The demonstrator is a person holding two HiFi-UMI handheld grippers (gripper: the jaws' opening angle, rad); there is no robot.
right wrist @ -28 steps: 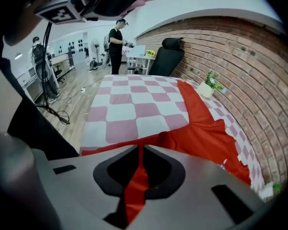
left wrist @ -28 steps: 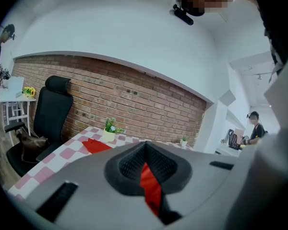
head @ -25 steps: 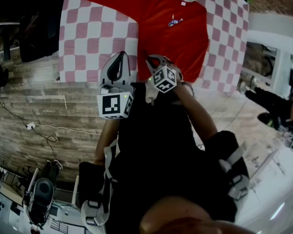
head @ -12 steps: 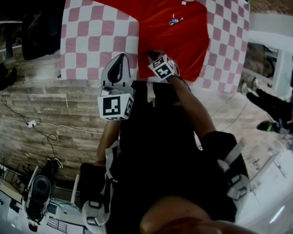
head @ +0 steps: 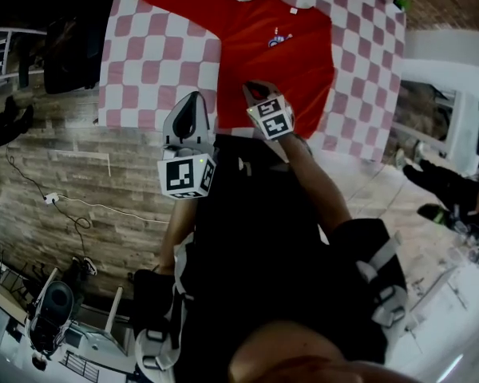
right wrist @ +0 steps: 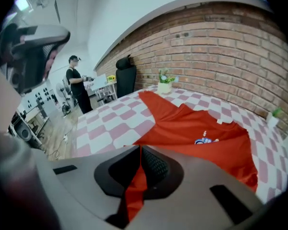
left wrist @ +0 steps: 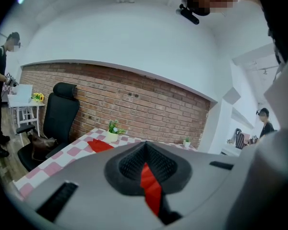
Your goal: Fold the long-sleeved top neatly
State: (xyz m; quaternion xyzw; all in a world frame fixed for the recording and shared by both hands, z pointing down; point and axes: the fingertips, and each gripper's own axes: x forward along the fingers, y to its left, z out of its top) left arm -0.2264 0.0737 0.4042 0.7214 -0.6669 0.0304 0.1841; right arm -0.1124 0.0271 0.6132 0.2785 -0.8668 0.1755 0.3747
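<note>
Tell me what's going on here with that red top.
A person stands at a table with a checkered cloth, holding a gripper in each hand. The left gripper and the right gripper are both shut on the near edge of the red long-sleeved top, which lies spread out with one sleeve stretched away.

One red top (head: pixel 279 50), two grippers (head: pixel 195 96) (head: pixel 252 88), seemingly two potted plants (right wrist: pixel 165 83) (right wrist: pixel 274 114)

Matt red cloth top (head: pixel 279 54) on smooth checked tablecloth (head: pixel 156 54).

No legible text: only a small, unreadable chest print (head: pixel 278 40) on the red top (head: pixel 303 74)
</note>
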